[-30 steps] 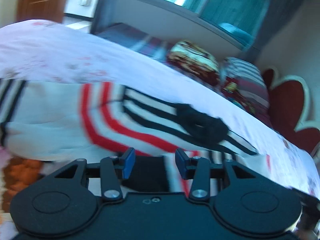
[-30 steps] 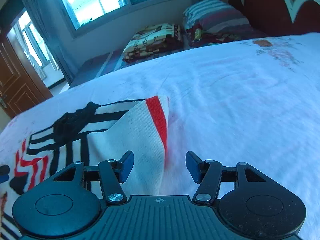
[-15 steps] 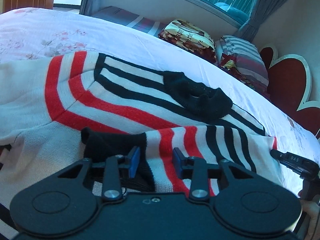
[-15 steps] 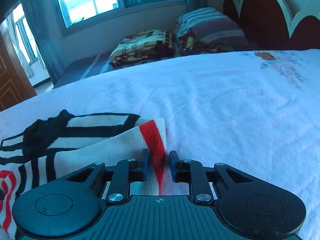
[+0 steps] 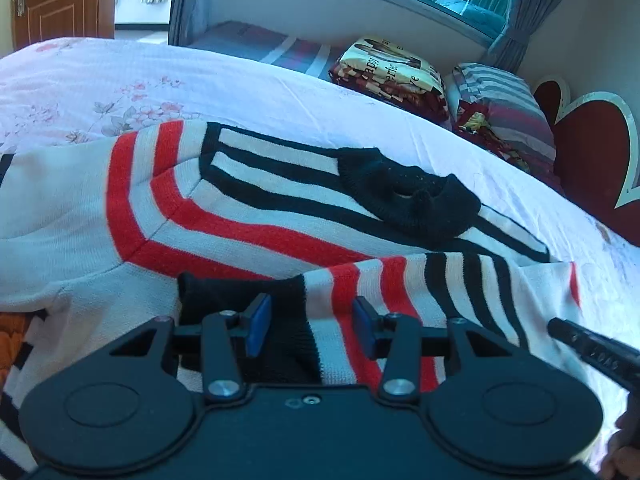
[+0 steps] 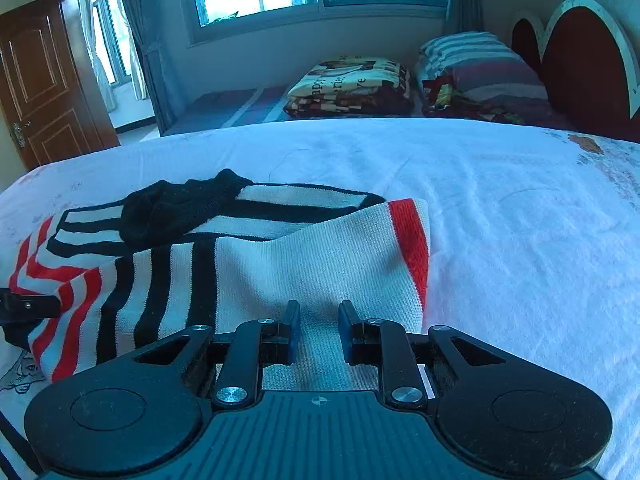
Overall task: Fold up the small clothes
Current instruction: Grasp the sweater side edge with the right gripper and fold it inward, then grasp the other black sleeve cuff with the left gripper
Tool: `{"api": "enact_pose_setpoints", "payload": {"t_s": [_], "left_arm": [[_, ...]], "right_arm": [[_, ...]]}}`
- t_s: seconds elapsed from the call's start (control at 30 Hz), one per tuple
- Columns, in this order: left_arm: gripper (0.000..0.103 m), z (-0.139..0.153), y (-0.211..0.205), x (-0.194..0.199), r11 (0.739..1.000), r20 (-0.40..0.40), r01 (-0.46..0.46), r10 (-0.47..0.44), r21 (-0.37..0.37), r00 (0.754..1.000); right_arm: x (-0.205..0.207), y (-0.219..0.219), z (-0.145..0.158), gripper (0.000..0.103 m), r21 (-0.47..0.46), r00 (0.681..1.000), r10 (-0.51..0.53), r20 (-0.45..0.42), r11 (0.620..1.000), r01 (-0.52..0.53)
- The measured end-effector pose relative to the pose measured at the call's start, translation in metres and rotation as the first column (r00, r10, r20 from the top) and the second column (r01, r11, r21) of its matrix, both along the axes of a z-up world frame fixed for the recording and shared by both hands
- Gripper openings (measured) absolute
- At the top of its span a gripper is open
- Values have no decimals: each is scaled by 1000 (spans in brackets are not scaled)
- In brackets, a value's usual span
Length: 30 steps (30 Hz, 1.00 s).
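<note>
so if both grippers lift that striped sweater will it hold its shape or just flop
Probably flop. The striped sweater is a soft knit that already drapes and creases over the bed, so whatever is not gripped should sag. The black collar slumps in a heap, so it looks limp too. The ribbed weave likely grips well, not slippery.

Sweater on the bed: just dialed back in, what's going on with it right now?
A person is folding the striped sweater on the bed with two tools. The right hand-held gripper is pinched on the white fabric beside the red-edged hem, its jaws having just closed. The left hand-held gripper straddles the black cuff of the folded-in sleeve; its jaws have just been opening, so it appears to have released it.
</note>
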<state>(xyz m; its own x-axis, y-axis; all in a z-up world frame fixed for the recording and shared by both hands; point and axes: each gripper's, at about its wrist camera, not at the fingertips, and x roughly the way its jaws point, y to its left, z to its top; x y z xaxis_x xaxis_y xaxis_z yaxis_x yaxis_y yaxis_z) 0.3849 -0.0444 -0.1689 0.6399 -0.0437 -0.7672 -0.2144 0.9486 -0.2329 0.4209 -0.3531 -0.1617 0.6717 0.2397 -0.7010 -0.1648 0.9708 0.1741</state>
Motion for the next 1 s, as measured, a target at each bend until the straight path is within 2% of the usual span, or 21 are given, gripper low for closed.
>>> {"api": "enact_pose_setpoints", "payload": {"t_s": [0.07, 0.13, 0.2, 0.37, 0.47, 0.57, 0.6, 0.63, 0.67, 0.7, 0.73, 0.77, 0.83, 0.93, 1.0], "left_arm": [[47, 6, 9, -6, 1000, -1, -17, 17, -23, 1000], [59, 11, 20, -16, 998, 10, -38, 38, -46, 999], [73, 18, 32, -27, 997, 25, -67, 68, -37, 997], [75, 26, 71, -55, 994, 32, -109, 109, -21, 993], [75, 27, 101, -71, 990, 26, -138, 138, -24, 990], [75, 27, 135, -87, 986, 20, -168, 168, -21, 986], [75, 28, 148, -93, 983, 21, -183, 184, -23, 983], [75, 29, 161, -100, 979, 20, -202, 203, -27, 979], [75, 30, 174, -108, 974, 18, -223, 223, -31, 975], [75, 30, 188, -115, 969, 16, -245, 246, -36, 969], [75, 31, 202, -124, 963, 16, -268, 268, -40, 963], [75, 31, 217, -131, 956, 13, -290, 290, -39, 957], [75, 30, 247, -146, 937, -1, -346, 346, -43, 938], [76, 26, 293, -167, 890, -25, -447, 447, -94, 894], [75, 19, 320, -178, 854, -49, -496, 495, -159, 868]], "right_arm": [[-2, -1, 7, 21, 30, 1000, -7, -7, 1000, 7], [-8, 4, 16, 21, 52, 1000, 7, 5, 999, -7], [-14, 18, 21, 21, 50, 999, 45, 4, 998, -45], [-28, 72, 12, 21, 44, 994, 108, -27, 993, -106], [-31, 106, 10, 21, 35, 993, 121, -14, 992, -120], [-31, 138, 2, 21, -20, 995, 100, -19, 995, -100], [-32, 144, 0, 25, -50, 996, 88, -10, 995, -88], [-33, 149, -1, 39, -67, 996, 84, -8, 994, -84], [-35, 154, -2, 67, -69, 996, 89, -10, 994, -89], [-36, 157, -3, 88, -65, 994, 104, -16, 992, -105], [-35, 162, -6, 103, -69, 993, 114, -43, 991, -117], [-34, 167, -10, 103, -96, 992, 103, -69, 989, -110], [-32, 170, -14, 103, -103, 995, 80, -64, 991, -87], [-25, 170, -16, 103, -82, 995, 47, -84, 995, -54], [-26, 171, -16, 103, -89, 996, 41, -81, 995, -48]]}}
